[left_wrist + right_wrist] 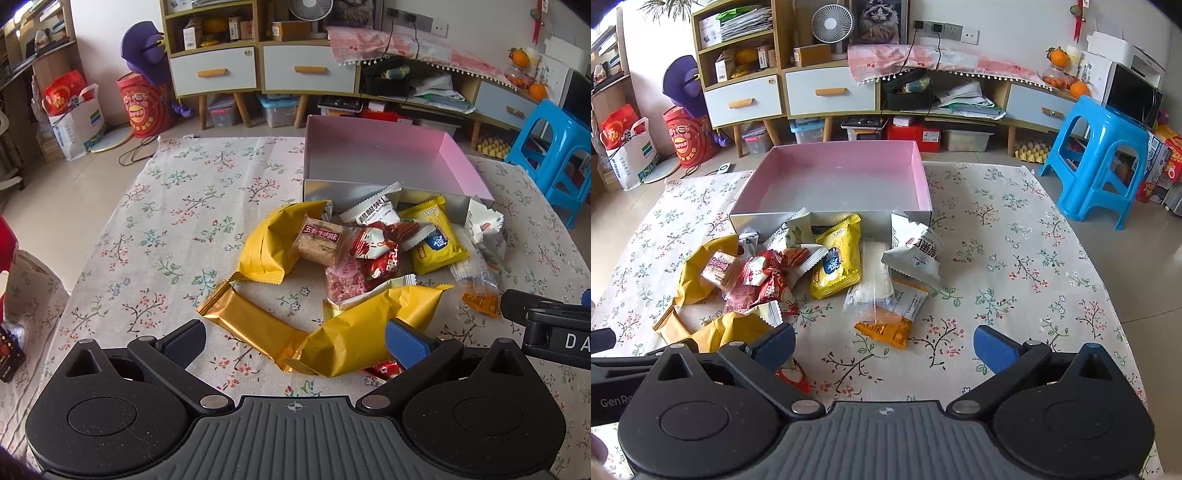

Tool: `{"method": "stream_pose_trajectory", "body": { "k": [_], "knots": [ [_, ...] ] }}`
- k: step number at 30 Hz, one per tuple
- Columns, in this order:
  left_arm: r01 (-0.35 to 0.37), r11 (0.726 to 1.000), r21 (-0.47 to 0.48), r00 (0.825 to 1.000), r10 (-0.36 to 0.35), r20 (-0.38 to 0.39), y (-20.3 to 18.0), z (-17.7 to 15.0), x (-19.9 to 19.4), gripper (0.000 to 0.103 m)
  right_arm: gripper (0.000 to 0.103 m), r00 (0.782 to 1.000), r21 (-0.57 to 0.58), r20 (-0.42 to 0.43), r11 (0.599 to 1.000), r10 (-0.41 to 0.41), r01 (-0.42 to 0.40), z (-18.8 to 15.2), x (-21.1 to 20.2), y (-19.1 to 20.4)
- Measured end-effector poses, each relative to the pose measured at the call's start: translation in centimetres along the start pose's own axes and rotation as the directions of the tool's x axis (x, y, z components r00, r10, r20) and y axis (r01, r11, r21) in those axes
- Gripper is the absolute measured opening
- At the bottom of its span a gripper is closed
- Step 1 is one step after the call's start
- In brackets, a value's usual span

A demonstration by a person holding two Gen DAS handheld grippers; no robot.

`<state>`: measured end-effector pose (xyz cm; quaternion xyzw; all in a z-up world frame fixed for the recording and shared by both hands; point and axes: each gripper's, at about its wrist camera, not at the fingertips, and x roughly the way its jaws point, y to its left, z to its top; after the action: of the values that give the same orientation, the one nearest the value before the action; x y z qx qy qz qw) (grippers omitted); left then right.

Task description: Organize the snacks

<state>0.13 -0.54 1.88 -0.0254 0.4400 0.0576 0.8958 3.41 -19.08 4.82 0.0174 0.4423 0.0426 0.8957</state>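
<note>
The left claw [295, 343] was held wide open, low over the worktop [147, 229], with nothing gripped. Between its fingers lay a crumpled yellow wrapper [365, 325] and a gold bar packet [251, 325]; the right-hand blue pad [404, 341] was seen in front of the yellow wrapper's edge, though whether it touched could not be told. The right claw [884, 347] was likewise spread wide and empty, over bare floral cloth, with an orange sachet [886, 330] lying just ahead of the gap and a small red packet [792, 374] partly hidden under its left finger.

The snacks were found heaped on the worktop against the near wall of the pink box [846, 177], none inside it. In the heap were noted a bright yellow packet [836, 264], a white nut pouch [914, 251], a clear-wrapped wafer [873, 280], red packets [768, 280], a brown square cake [321, 240] and another yellow wrapper [269, 240]. The near wall of the box stood between the heap and its interior. A blue stool [1097, 155] was seen on the floor beyond the worktop, well apart from the box.
</note>
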Motion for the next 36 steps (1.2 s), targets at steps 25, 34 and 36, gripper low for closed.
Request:
{"method": "stream_pose_trajectory", "body": {
  "k": [25, 34, 36],
  "knots": [
    [0.001, 1.000, 0.000, 1.000, -0.001, -0.001, -0.08, -0.04, -0.02, 0.103, 0.093, 1.000, -0.006, -0.008, 1.000, -0.006, 0.006, -0.24, 0.11, 0.14],
    [0.001, 1.000, 0.000, 1.000, -0.001, 0.000, -0.10, -0.05, -0.04, 0.103, 0.093, 1.000, -0.007, -0.009, 1.000, -0.007, 0.007, -0.25, 0.15, 0.18],
    [0.001, 1.000, 0.002, 1.000, -0.001, 0.000, -0.09, -0.05, -0.03, 0.103, 0.093, 1.000, -0.007, -0.010, 1.000, -0.007, 0.007, -0.26, 0.15, 0.17]
  ]
}}
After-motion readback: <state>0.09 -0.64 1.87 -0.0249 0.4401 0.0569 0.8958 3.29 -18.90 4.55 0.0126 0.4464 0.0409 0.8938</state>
